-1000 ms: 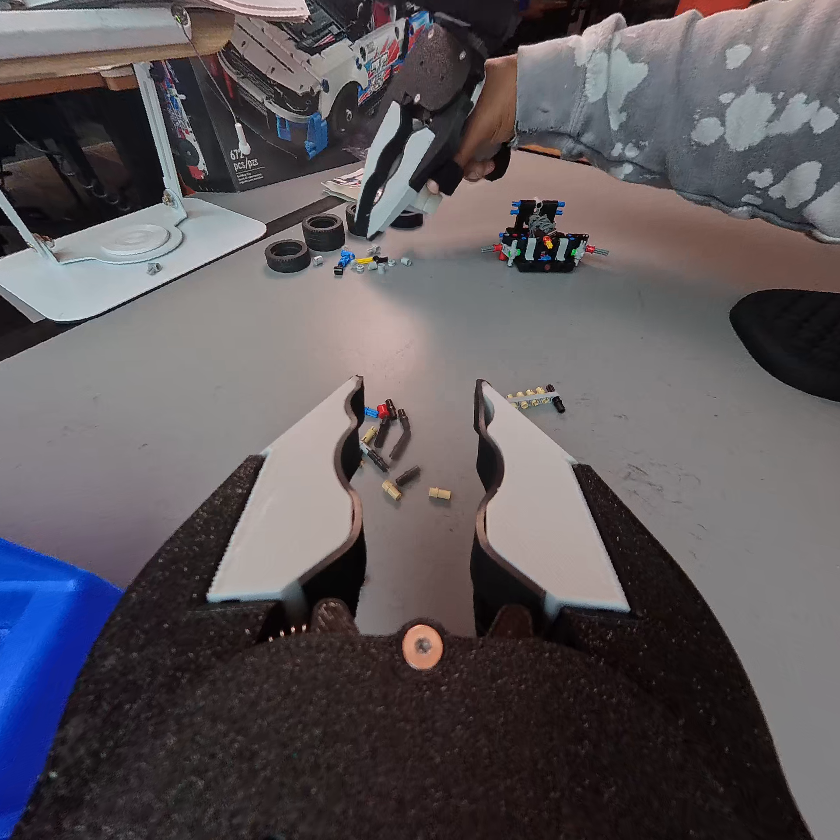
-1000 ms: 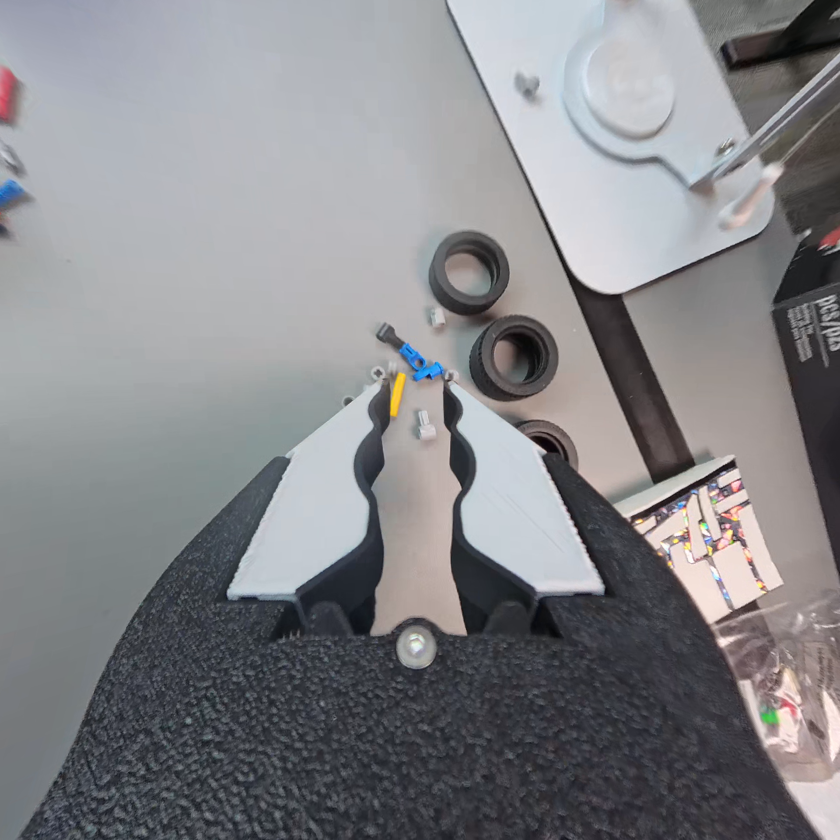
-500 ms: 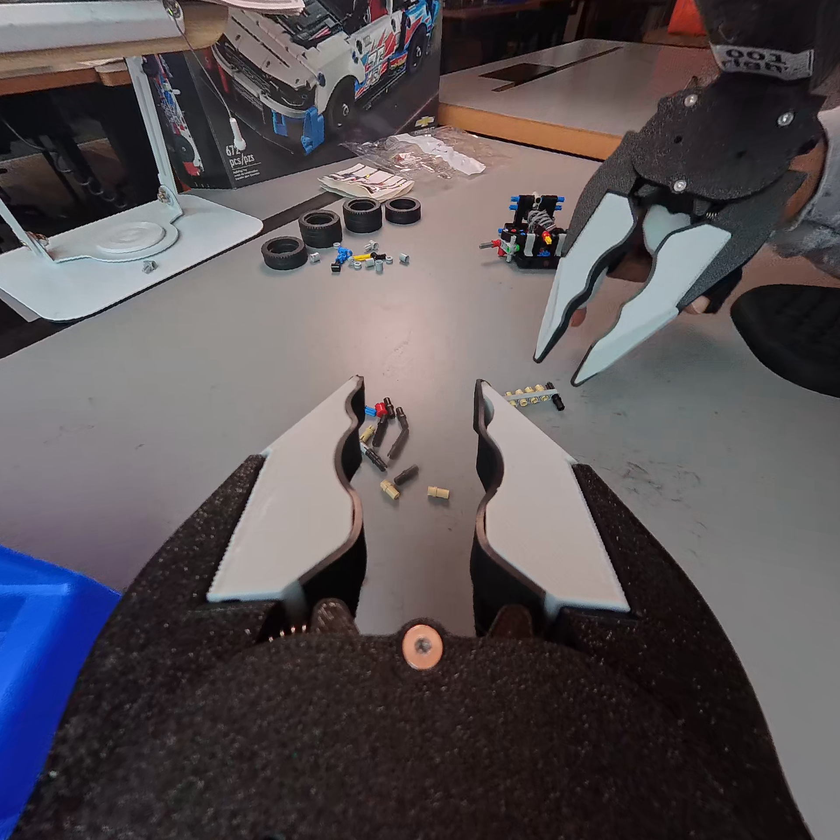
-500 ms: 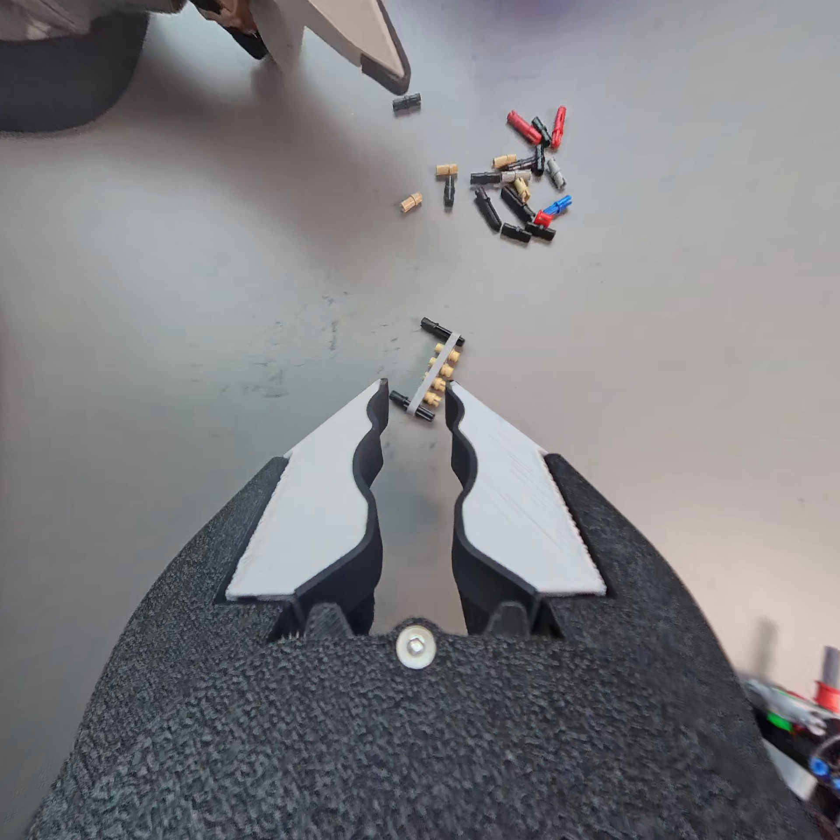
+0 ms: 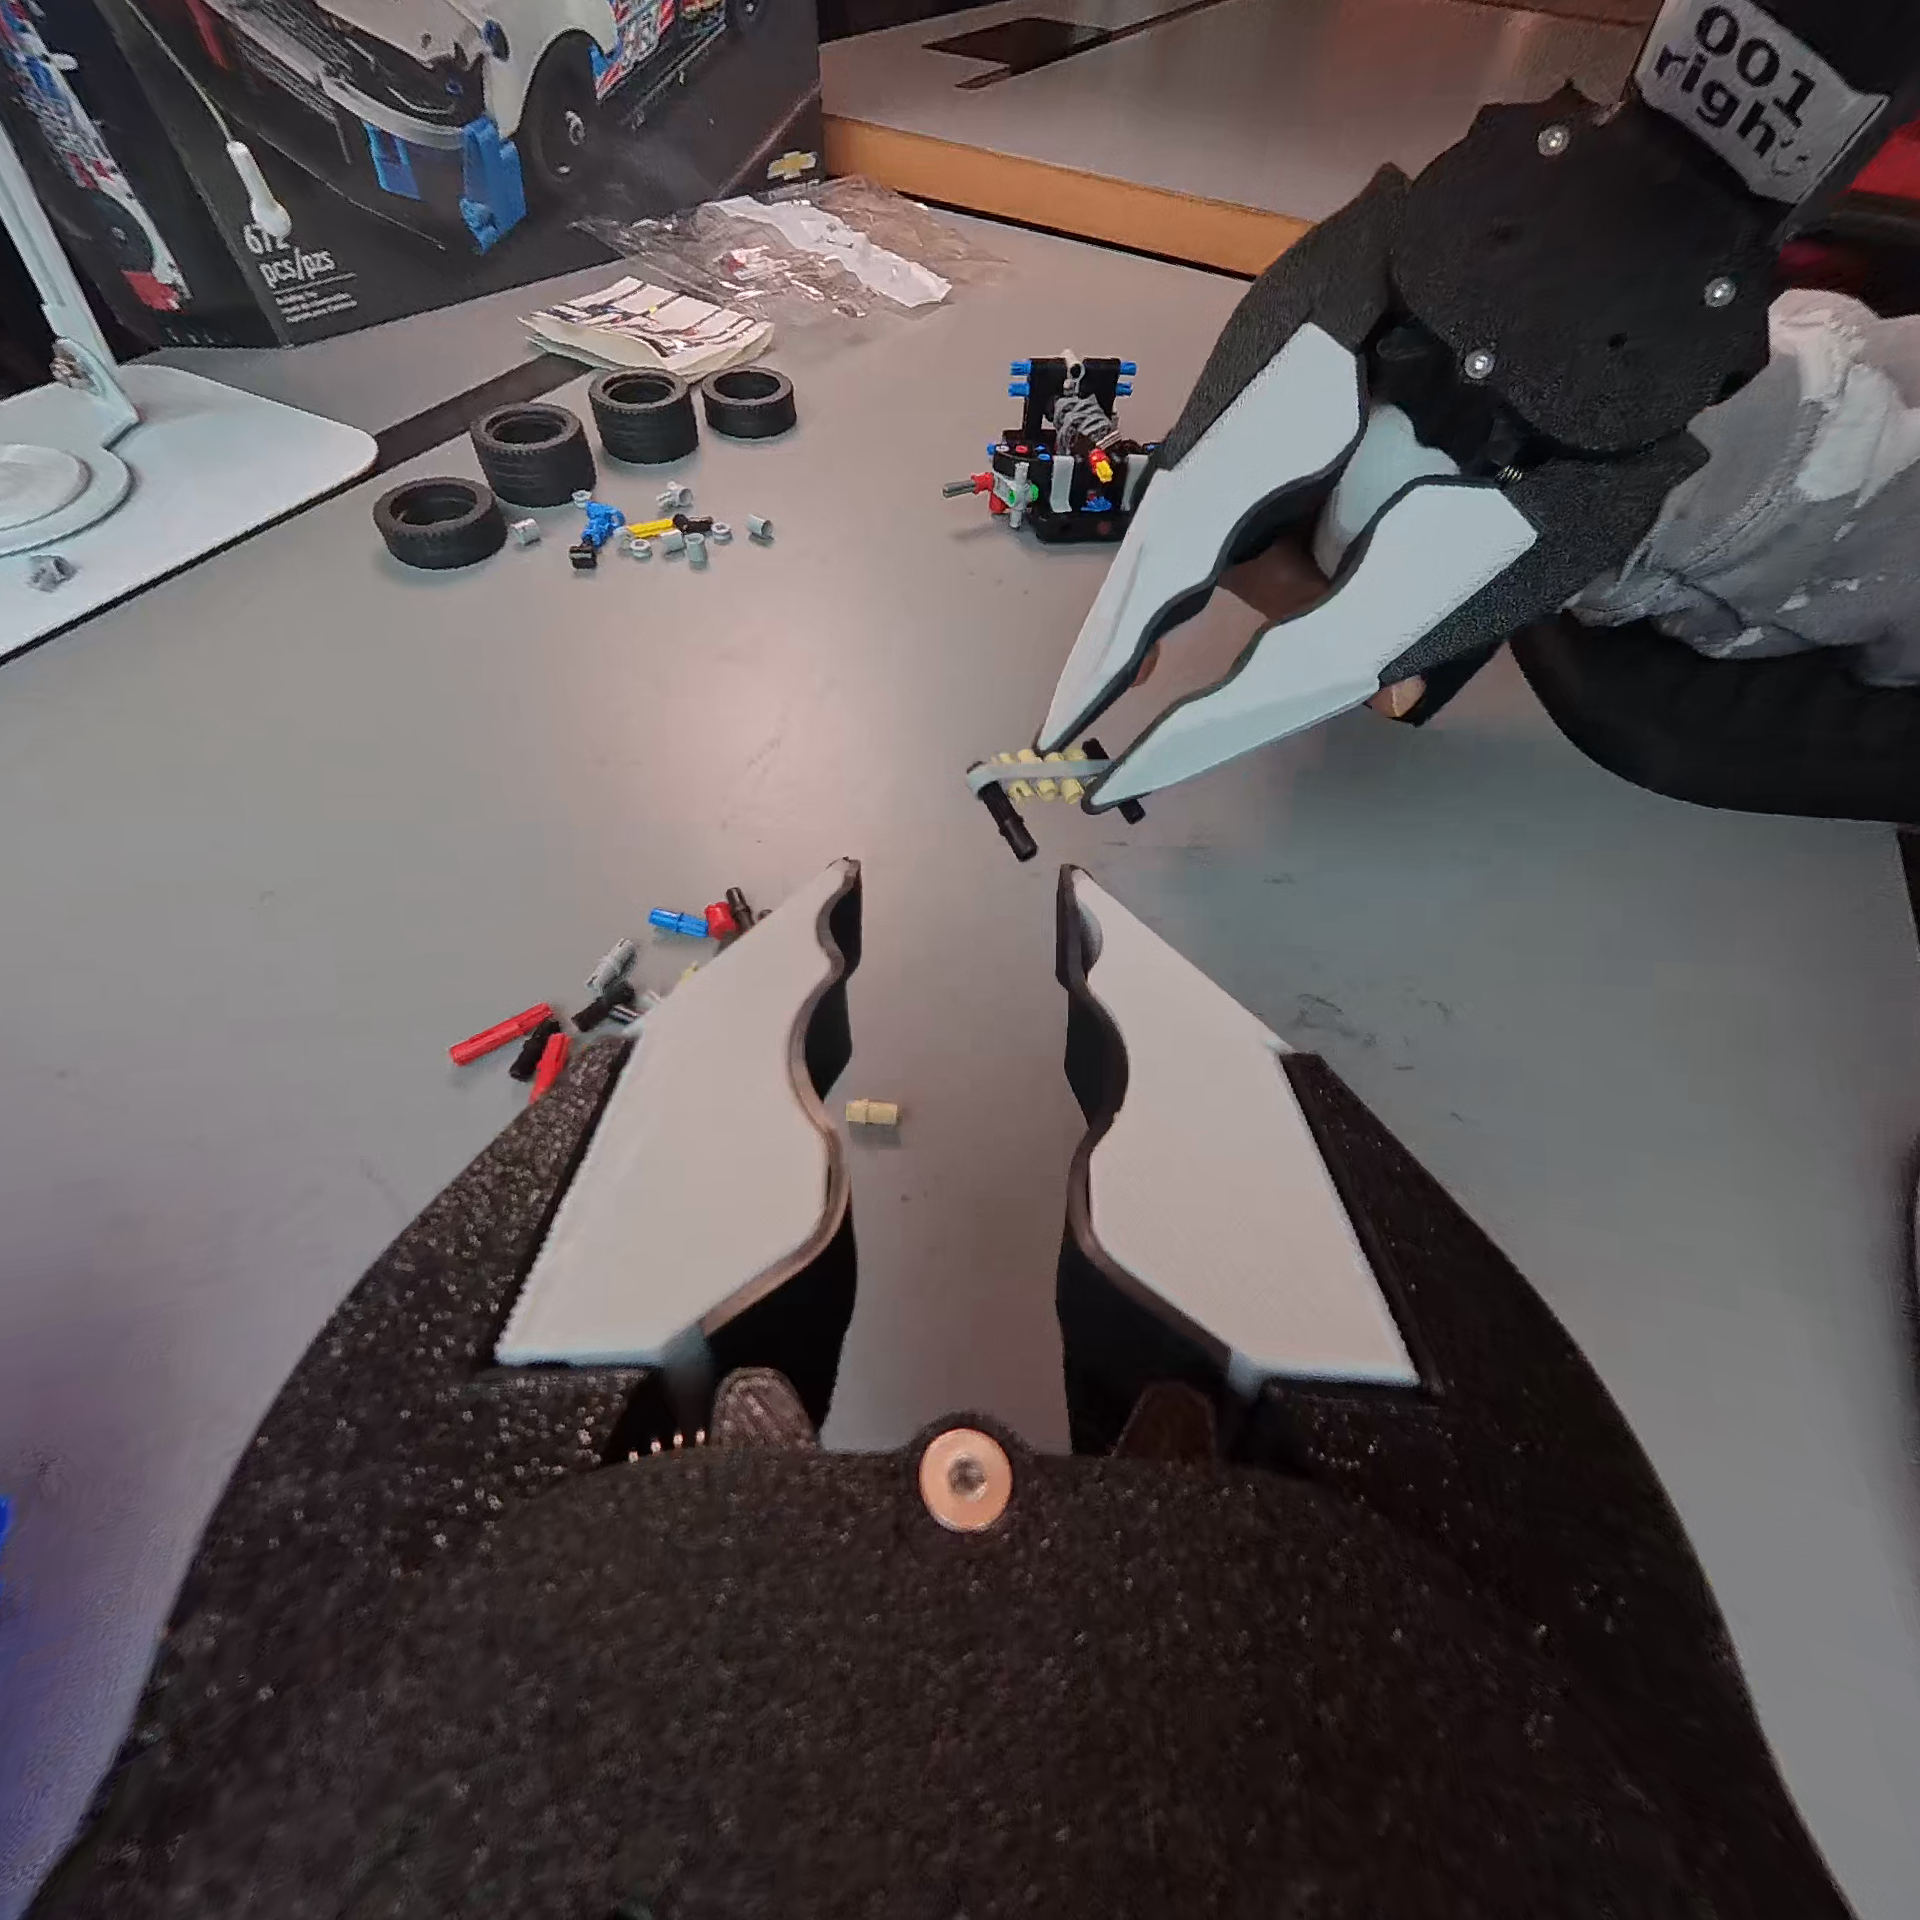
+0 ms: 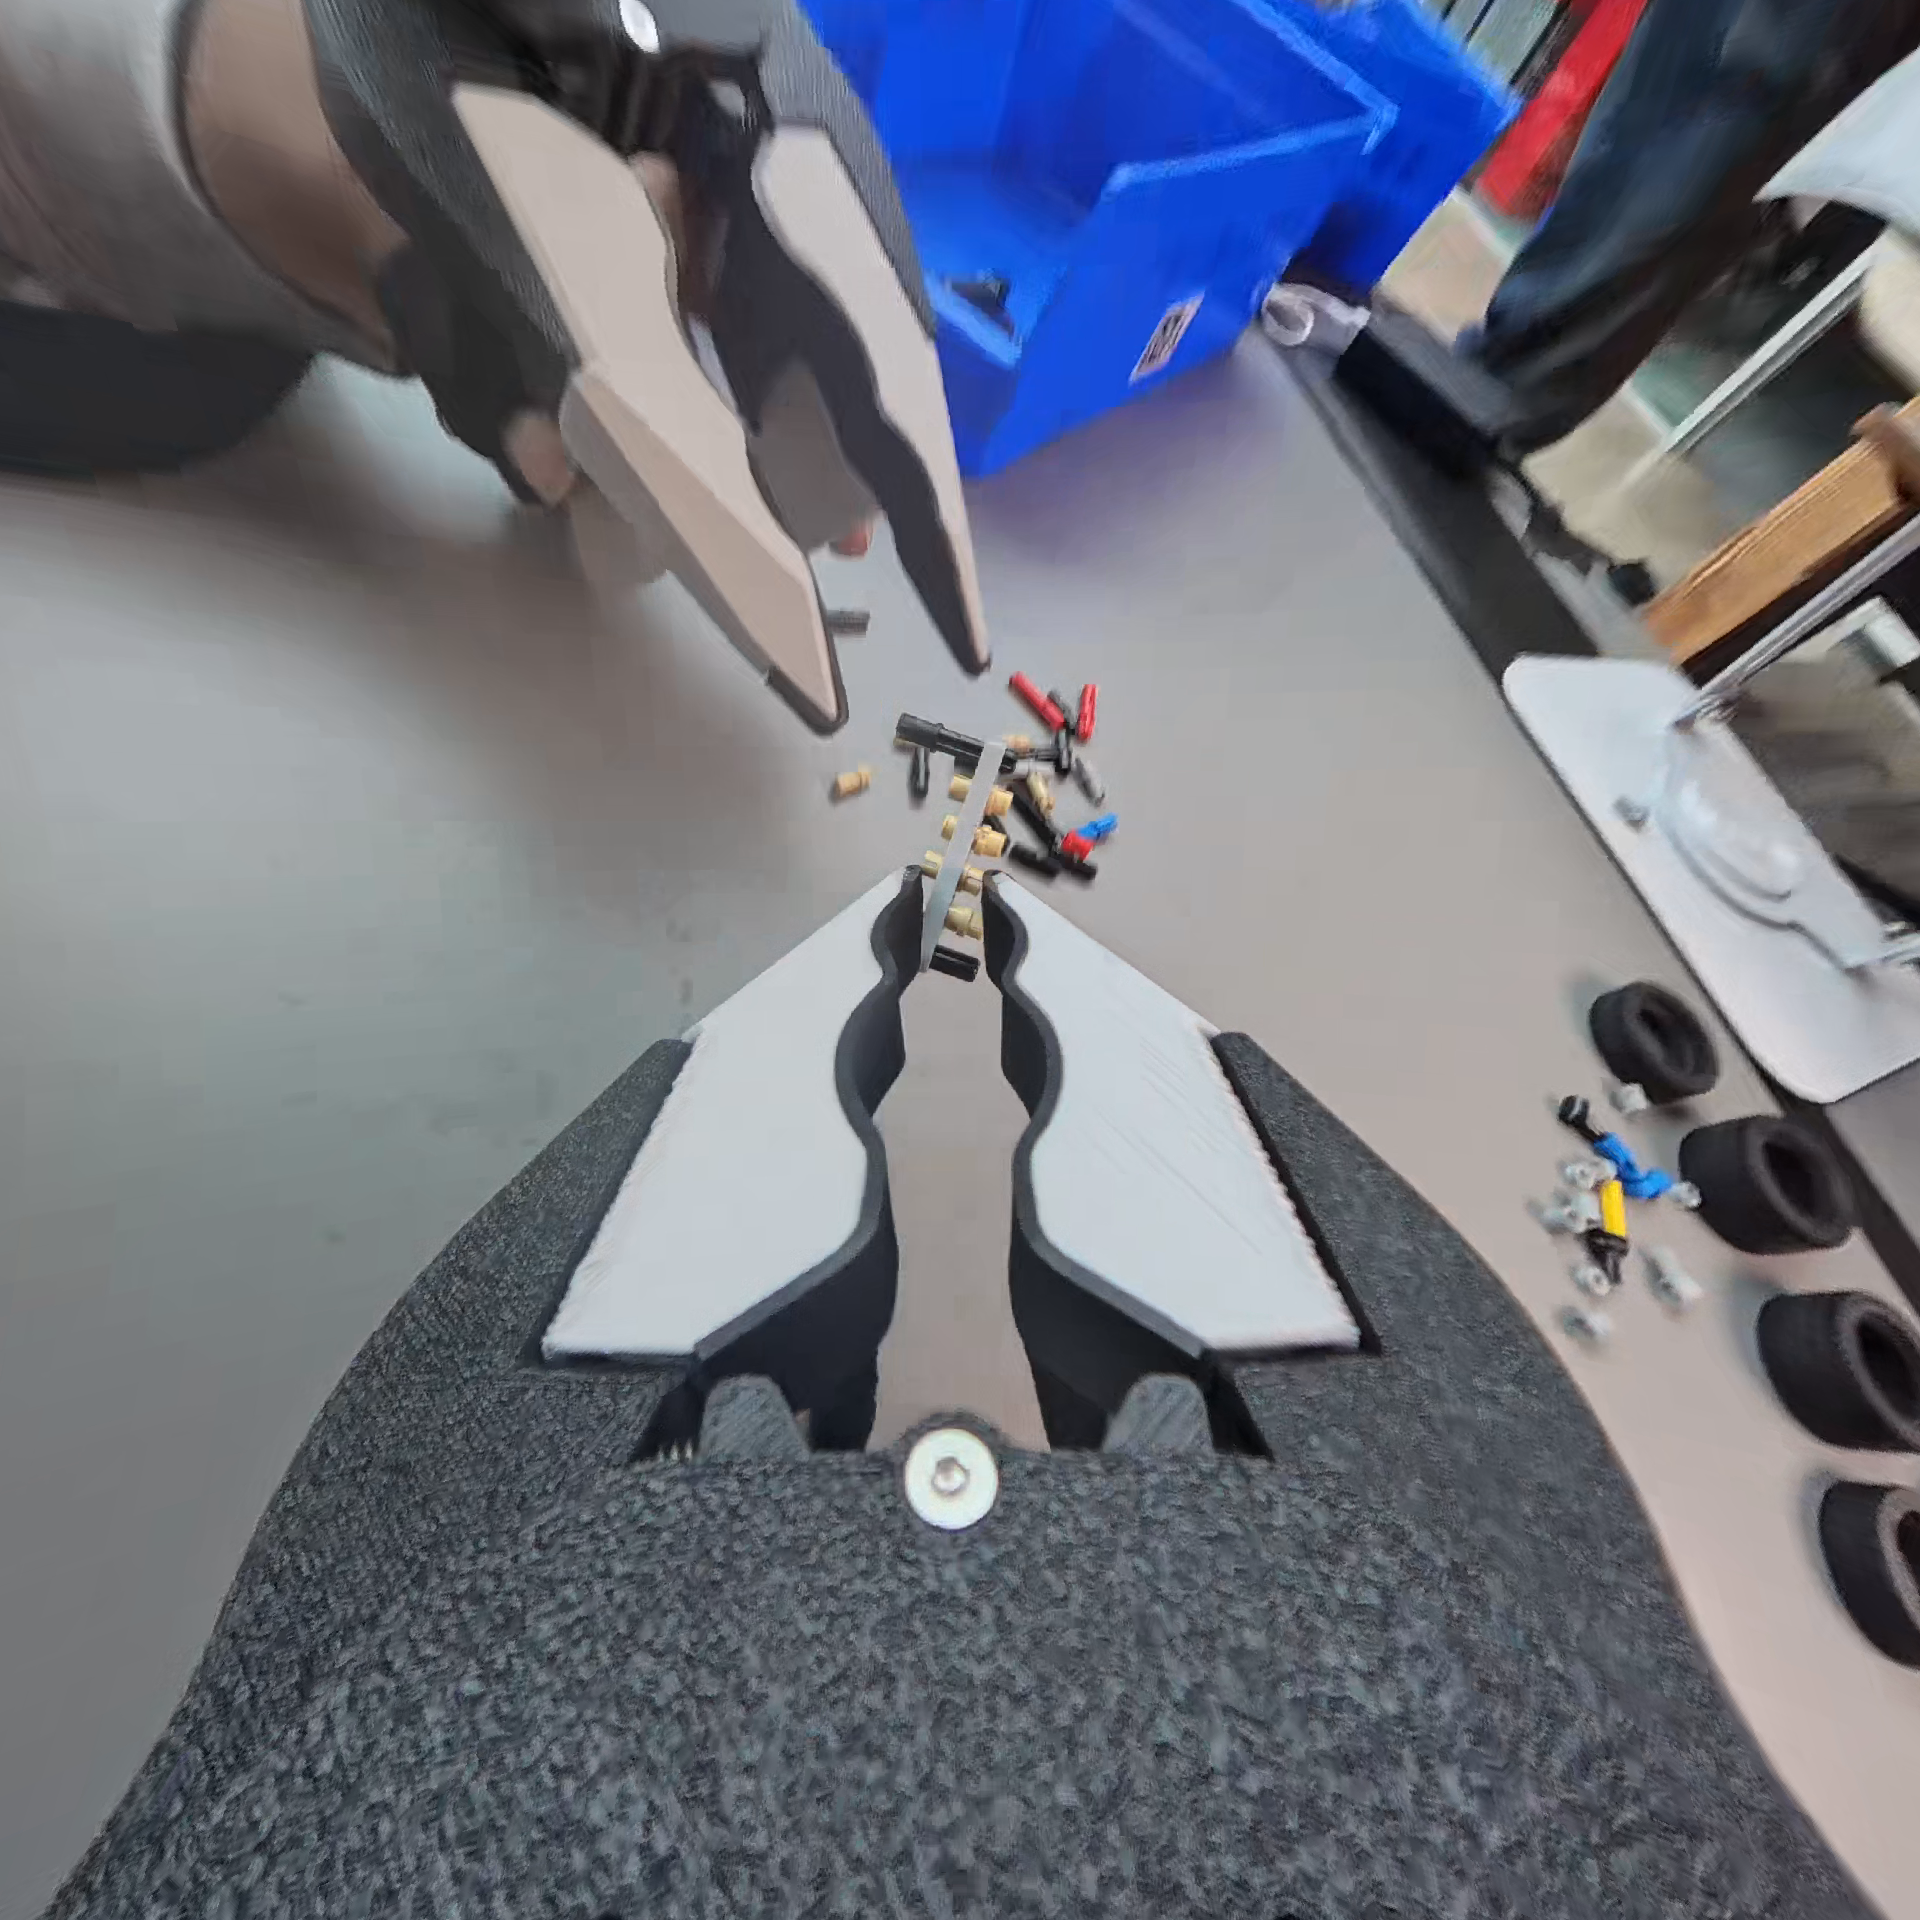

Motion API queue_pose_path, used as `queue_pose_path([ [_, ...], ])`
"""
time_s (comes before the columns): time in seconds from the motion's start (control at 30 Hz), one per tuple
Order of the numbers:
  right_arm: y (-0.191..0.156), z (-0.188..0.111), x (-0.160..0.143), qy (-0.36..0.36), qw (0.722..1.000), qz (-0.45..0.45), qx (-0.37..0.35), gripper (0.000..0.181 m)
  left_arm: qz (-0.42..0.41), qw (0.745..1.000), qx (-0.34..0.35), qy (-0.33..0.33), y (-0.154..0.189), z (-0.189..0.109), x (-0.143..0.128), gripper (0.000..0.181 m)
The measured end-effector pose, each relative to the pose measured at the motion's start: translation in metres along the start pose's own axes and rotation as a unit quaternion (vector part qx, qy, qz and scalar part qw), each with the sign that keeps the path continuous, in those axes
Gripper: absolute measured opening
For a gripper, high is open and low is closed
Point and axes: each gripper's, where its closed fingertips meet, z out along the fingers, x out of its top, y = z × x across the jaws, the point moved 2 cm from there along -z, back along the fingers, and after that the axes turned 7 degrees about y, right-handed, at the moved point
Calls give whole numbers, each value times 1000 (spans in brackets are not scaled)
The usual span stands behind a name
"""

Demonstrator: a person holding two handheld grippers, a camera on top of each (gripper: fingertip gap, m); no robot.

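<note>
Left wrist view: left gripper (image 5: 956, 868) hangs over the grey table (image 5: 312, 790), jaws spread wide, nothing between them. A tan pin (image 5: 873, 1113) lies on the table between its fingers; a scatter of loose pins (image 5: 582, 997) sits just left of them. Beyond the tips, the right gripper (image 5: 1075, 769) pinches a grey beam with tan pins (image 5: 1039, 779). Farther past the beam: four black tyres (image 5: 582, 447) and a small black assembly (image 5: 1060, 468).

Right wrist view: right gripper (image 6: 951, 883) narrowed onto the beam (image 6: 961, 842), which sticks out past its tips. Left gripper (image 6: 904, 691) just beyond the beam, spread. Blue bin (image 6: 1122, 208) behind.
</note>
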Motion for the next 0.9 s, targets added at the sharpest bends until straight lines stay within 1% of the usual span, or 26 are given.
queue_pose_path([
  [0.13,0,-4,22,52,998,-23,-13,11,-30,998,-46,22,13,0,8,26],
  [0.2,0,-6,28,75,997,-8,-15,11,-32,997,-57,40,16,-2,13,22],
  [0.23,-1,-7,32,92,996,12,-9,11,-36,996,-62,51,18,-4,17,20],
  [0.3,-6,-9,44,139,986,90,22,11,-49,993,-75,77,20,-7,25,20],
  [0.33,-8,-11,50,167,974,143,48,11,-59,990,-85,93,22,-9,30,21],
  [0.4,-12,-15,61,211,939,251,106,11,-82,982,-109,131,25,-14,41,26],
  [0.47,-16,-19,68,239,907,309,154,11,-99,972,-136,162,29,-20,50,27],
  [0.5,-19,-20,69,245,899,320,174,10,-105,968,-149,172,31,-22,53,29],
  [0.6,-29,-23,74,251,887,324,213,10,-121,954,-202,186,43,-27,59,30],
  [0.63,-33,-25,77,256,878,331,234,10,-123,948,-221,191,49,-29,61,29],
  [0.73,-43,-32,84,276,845,354,291,10,-122,934,-268,202,64,-33,65,26],
  [0.9,-56,-44,93,292,785,387,384,11,-103,911,-330,223,88,-41,73,14],
])
